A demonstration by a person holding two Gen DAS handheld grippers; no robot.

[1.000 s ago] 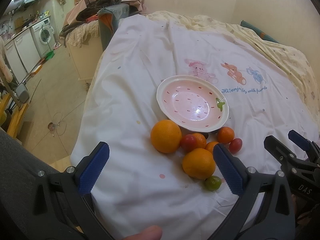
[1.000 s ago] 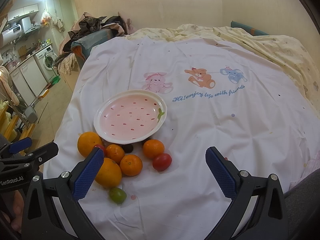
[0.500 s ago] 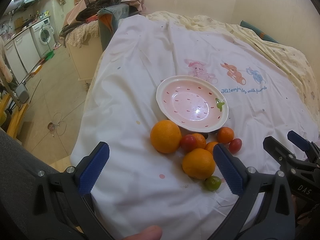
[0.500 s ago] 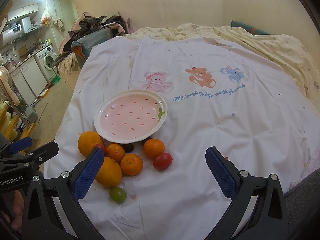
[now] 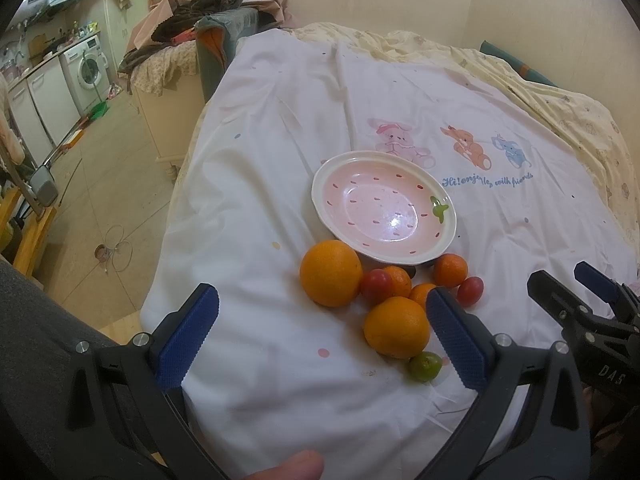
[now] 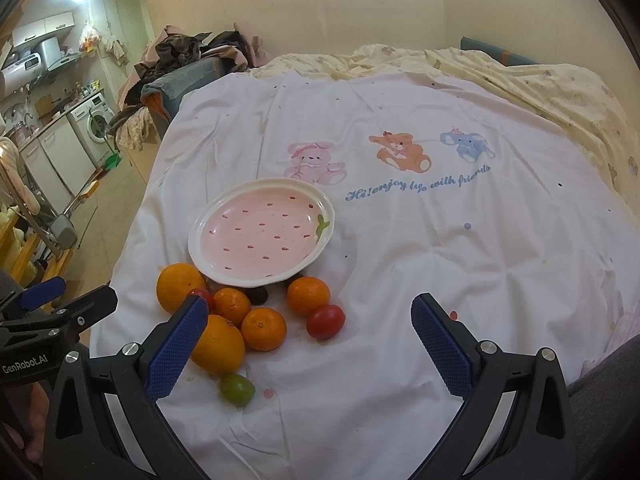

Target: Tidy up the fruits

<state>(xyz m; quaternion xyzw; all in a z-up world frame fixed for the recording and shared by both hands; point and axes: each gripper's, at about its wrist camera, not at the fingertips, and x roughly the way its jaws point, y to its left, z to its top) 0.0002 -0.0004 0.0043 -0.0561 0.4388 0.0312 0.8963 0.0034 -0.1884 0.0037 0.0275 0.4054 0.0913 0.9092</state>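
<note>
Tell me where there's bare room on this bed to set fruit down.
Free: the empty pink plate, and the bare white sheet right of it, below the cartoon animals. Crowded: the near edge of the plate, where oranges, tomatoes and a green fruit cluster.

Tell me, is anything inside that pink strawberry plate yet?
No. The plate shows only its painted seed marks; all the fruit sits on the sheet beside it. A dark fruit lies half tucked under its near rim, so what it is stays unclear.
</note>
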